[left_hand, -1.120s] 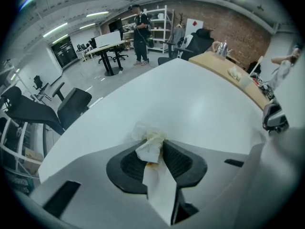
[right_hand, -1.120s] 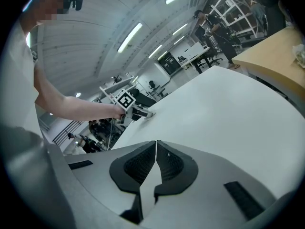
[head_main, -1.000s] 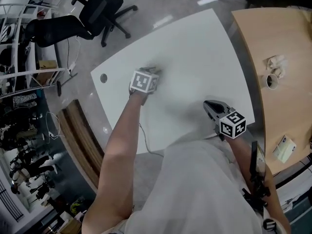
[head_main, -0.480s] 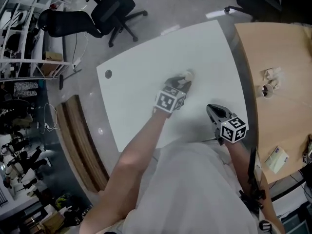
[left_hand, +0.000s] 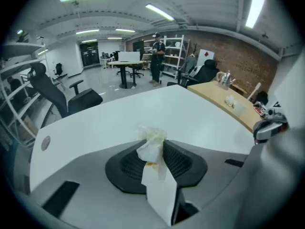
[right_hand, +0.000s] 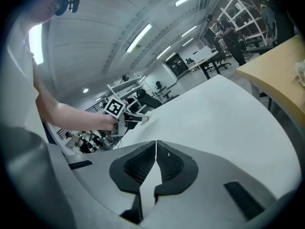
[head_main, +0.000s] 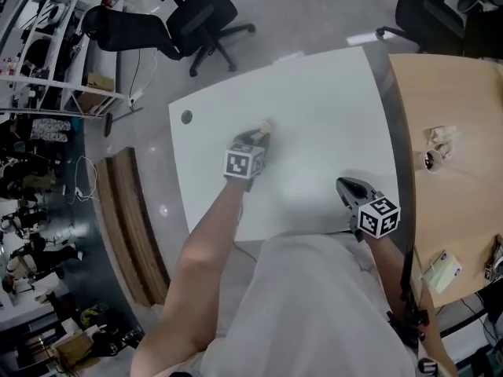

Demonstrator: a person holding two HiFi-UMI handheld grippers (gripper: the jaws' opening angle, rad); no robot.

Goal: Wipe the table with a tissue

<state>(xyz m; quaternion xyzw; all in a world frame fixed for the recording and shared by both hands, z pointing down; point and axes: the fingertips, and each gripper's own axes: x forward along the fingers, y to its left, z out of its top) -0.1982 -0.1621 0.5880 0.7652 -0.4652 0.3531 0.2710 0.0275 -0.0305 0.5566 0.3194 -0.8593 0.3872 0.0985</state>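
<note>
The white table fills the middle of the head view. My left gripper is over its left-centre part, shut on a crumpled white tissue that sticks out past the jaw tips. In the left gripper view the tissue is pinched between the two black pads, with the tabletop beyond. My right gripper rests near the table's front edge, its jaws shut with nothing between them. The right gripper view shows the left gripper with the tissue down at the table surface.
A wooden table stands to the right with a paper cup, a crumpled paper and a small box. A round cable hole sits near the white table's left edge. Office chairs stand beyond it.
The left gripper swept to the right across the table with the tissue, then came back to the left. The right gripper stayed where it was.
</note>
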